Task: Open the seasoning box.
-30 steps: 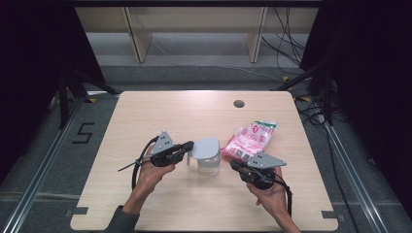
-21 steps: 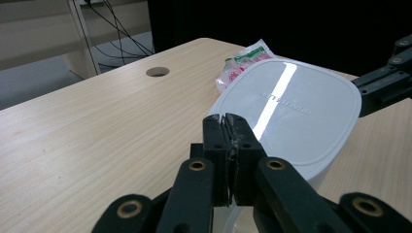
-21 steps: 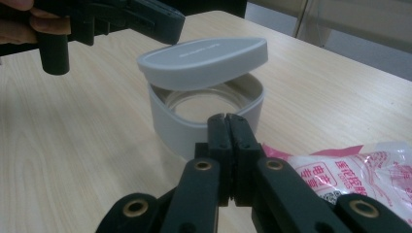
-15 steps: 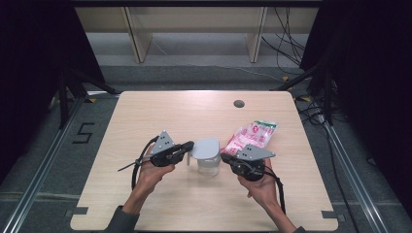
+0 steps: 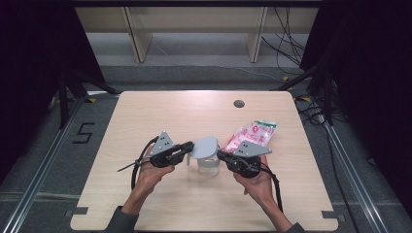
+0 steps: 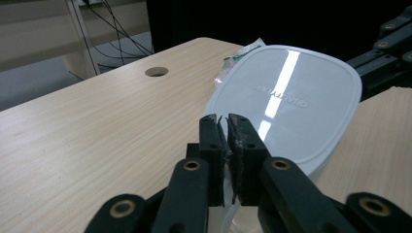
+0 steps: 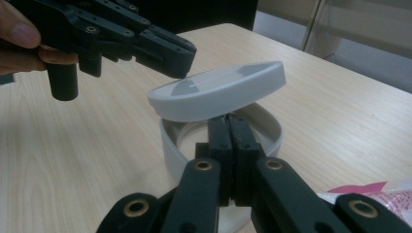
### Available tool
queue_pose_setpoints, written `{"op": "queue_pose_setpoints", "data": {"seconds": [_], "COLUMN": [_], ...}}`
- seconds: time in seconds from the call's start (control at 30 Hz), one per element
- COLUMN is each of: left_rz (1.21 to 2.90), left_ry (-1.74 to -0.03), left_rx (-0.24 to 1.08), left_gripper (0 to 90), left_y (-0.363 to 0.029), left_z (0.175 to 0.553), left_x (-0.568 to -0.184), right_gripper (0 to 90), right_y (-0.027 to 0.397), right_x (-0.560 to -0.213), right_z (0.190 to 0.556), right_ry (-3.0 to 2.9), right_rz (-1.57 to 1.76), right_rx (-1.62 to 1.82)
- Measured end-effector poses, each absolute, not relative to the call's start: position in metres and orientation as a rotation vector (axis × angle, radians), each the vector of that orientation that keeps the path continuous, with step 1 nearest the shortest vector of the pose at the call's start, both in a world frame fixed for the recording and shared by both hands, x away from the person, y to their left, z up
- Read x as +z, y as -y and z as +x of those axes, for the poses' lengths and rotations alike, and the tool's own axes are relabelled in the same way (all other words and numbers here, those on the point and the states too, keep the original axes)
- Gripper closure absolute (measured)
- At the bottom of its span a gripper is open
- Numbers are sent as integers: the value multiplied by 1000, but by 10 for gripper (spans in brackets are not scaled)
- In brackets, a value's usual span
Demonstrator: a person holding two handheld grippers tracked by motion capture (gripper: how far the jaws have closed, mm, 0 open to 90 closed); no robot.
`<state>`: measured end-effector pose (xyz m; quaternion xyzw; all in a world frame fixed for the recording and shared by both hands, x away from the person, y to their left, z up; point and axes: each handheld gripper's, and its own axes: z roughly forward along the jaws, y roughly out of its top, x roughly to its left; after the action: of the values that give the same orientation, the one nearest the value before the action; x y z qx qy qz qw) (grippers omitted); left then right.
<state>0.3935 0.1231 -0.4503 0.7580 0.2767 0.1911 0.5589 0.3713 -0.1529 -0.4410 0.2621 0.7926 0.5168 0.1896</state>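
The left gripper view is showing the left claw point(image 6: 223, 119) nearly closed on the near edge of a white lid point(image 6: 291, 107). A thin pale sliver of that edge is sitting between the pads, and the jaws have just been opening a little. The lid's flat top is catching a streak of light there, with faint raised lettering that is too small to read.

The right gripper view is showing the underside instead. The lid point(image 7: 218, 92) is hanging tilted and clear of a translucent white container point(image 7: 170, 145), with the left claw at its far edge. The right claw point(image 7: 228, 119) is staying fully closed, its tips lying over the container's near rim. Whether it is pinching the wall is not showing.

The high view is placing both claws point(image 5: 188, 145) point(image 5: 218, 154) on either side of the container point(image 5: 209, 165), which is standing at the middle of the table's near half with the lid point(image 5: 204, 147) angled above it. A pink and white bag point(image 5: 255, 133) is lying just beyond the right claw.

The pale wooden table point(image 5: 194, 111) is carrying a round hole point(image 5: 238, 103) near its far edge. It is standing on grey floor marked with a "5" point(image 5: 82, 132). Cables point(image 5: 286, 43) are trailing at the back, and the surroundings are lying in darkness.
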Motion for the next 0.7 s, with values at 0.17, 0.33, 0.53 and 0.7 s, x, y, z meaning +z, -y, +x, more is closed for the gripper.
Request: {"op": "queue_pose_setpoints", "data": {"seconds": [0.17,0.33,0.53,0.7], "left_rz": [1798,1810,1828,1881], "left_ry": [-638,-647,-655,-655], "left_rx": [457,463,463,421], "left_gripper": [808,794,730,604], "left_y": [-128,-136,-145,-145], "left_z": [387,378,370,359], "left_x": [-447,-448,-452,-458], "right_gripper": [900,900,900,900], "right_y": [149,147,143,136], "right_x": [-440,-441,-438,-434], "right_z": [371,375,376,376], "right_ry": [-2244,-2256,-2247,-2233], "right_rz": [767,735,753,728], "right_rx": [1452,1476,1477,1480]}}
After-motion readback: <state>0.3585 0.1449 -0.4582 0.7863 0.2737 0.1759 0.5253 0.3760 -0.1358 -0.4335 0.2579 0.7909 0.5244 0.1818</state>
